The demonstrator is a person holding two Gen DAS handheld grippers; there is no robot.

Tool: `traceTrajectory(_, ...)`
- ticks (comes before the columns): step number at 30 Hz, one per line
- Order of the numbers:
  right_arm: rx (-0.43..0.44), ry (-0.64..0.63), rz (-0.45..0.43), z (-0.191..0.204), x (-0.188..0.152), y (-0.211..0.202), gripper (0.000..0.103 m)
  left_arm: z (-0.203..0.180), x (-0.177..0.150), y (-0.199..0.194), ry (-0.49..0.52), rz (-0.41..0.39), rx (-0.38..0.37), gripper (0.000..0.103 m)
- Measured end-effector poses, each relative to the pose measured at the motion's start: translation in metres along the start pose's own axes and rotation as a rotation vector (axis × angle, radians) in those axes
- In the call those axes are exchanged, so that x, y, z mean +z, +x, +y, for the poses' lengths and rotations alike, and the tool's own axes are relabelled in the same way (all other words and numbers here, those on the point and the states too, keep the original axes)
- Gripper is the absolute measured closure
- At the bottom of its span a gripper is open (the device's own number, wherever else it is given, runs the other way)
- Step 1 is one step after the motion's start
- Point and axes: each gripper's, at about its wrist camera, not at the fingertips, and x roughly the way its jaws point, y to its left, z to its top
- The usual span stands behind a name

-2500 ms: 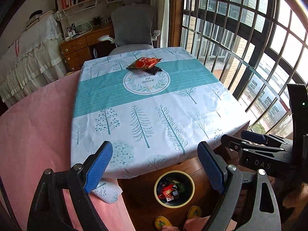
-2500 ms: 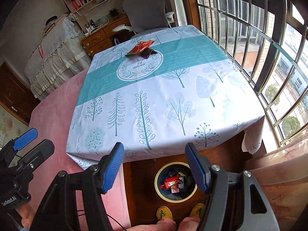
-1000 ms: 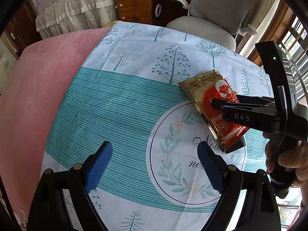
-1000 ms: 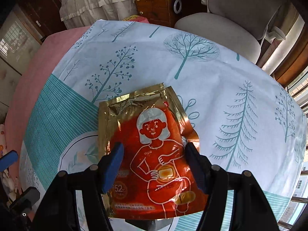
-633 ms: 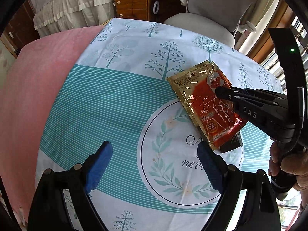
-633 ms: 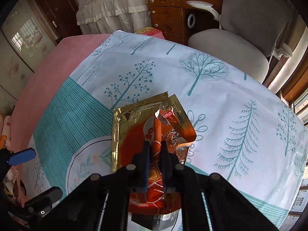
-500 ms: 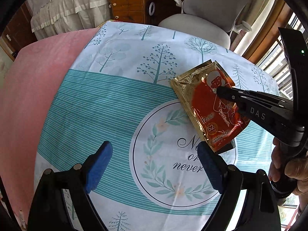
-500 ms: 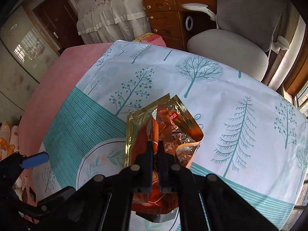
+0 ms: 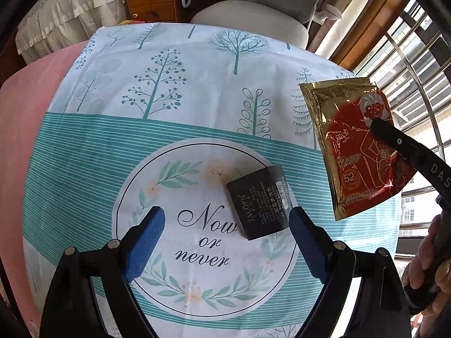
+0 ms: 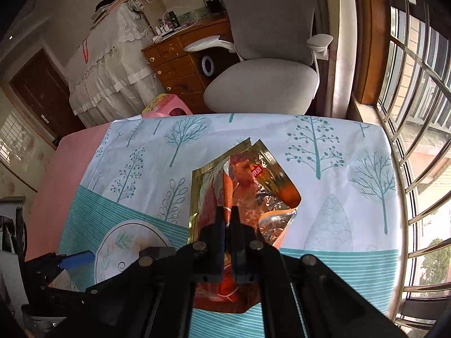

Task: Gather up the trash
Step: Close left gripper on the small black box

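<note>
Readable text: cloth (image 9: 84, 146), box (image 9: 260, 202), packet (image 9: 358, 152), right gripper (image 9: 375, 122).
Cloth's round emblem reads "Now or never" in script. Black box lying on that emblem: "TALOPN" in light letters along one edge, plus a barcode and fine print too small to read. Red-and-gold packet: "52" in a circle with a small "c" beside it, "12" just above it, other characters along the gold top and bottom too small to make out; a red label with white characters on its crumpled side in the right wrist view, unreadable. Right gripper's black finger: "DAS", cut off at the frame edge.
</note>
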Motion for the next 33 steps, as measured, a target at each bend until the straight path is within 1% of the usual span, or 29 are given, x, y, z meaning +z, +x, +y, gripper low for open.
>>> traceTrajectory(2, -0.004, 0.022, 0.007, -0.011, -0.008, -0.003, 0.101, -0.007, 0.003, 0.011, -0.014, 0.028, -0.015, 0.015)
traceTrajectory(4, -0.008, 0.039, 0.01, -0.02, -0.016, -0.006, 0.101, -0.014, 0.004, 0.02, -0.026, 0.049, -0.023, 0.023)
traceTrajectory(6, -0.003, 0.051, 0.017, -0.025, -0.024, -0.009, 0.101, -0.02, 0.006, 0.028, -0.035, 0.072, -0.038, 0.026)
traceTrajectory(8, -0.001, 0.056, 0.021, -0.028, -0.031, -0.01, 0.101, -0.024, 0.007, 0.034, -0.044, 0.083, -0.037, 0.028)
traceTrajectory(9, 0.0, 0.056, 0.024, -0.029, -0.036, -0.011, 0.101, -0.027, 0.007, 0.036, -0.046, 0.089, -0.034, 0.033)
traceTrajectory(10, 0.0, 0.055, 0.027, -0.029, -0.039, -0.011, 0.101, -0.028, 0.008, 0.039, -0.047, 0.097, -0.033, 0.042)
traceTrajectory(12, 0.005, 0.057, 0.033, -0.029, -0.045, -0.012, 0.101, -0.029, 0.007, 0.044, -0.057, 0.113, -0.041, 0.052)
traceTrajectory(14, 0.014, 0.062, 0.039, -0.028, -0.049, -0.012, 0.101, -0.029, 0.008, 0.043, -0.057, 0.098, -0.043, 0.054)
traceTrajectory(16, 0.019, 0.063, 0.041, -0.026, -0.054, -0.014, 0.101, -0.028, 0.007, 0.044, -0.062, 0.094, -0.062, 0.059)
traceTrajectory(17, 0.02, 0.063, 0.041, -0.025, -0.056, -0.016, 0.101, -0.027, 0.006, 0.044, -0.064, 0.088, -0.068, 0.061)
traceTrajectory(19, 0.022, 0.064, 0.04, -0.023, -0.06, -0.019, 0.101, -0.026, 0.004, 0.042, -0.058, 0.076, -0.061, 0.064)
traceTrajectory(22, 0.026, 0.068, 0.036, -0.019, -0.067, -0.025, 0.101, -0.024, -0.004, 0.033, -0.032, 0.059, -0.066, 0.067)
traceTrajectory(25, 0.031, 0.072, 0.028, -0.013, -0.073, -0.035, 0.101, -0.02, -0.013, 0.015, -0.004, 0.035, -0.069, 0.067)
traceTrajectory(29, 0.043, 0.078, 0.012, 0.002, -0.086, -0.055, 0.101, -0.011, -0.033, -0.021, 0.037, -0.017, -0.071, 0.067)
traceTrajectory(33, 0.055, 0.085, -0.01, 0.026, -0.109, -0.082, 0.101, 0.003, -0.065, -0.06, 0.098, -0.066, -0.064, 0.067)
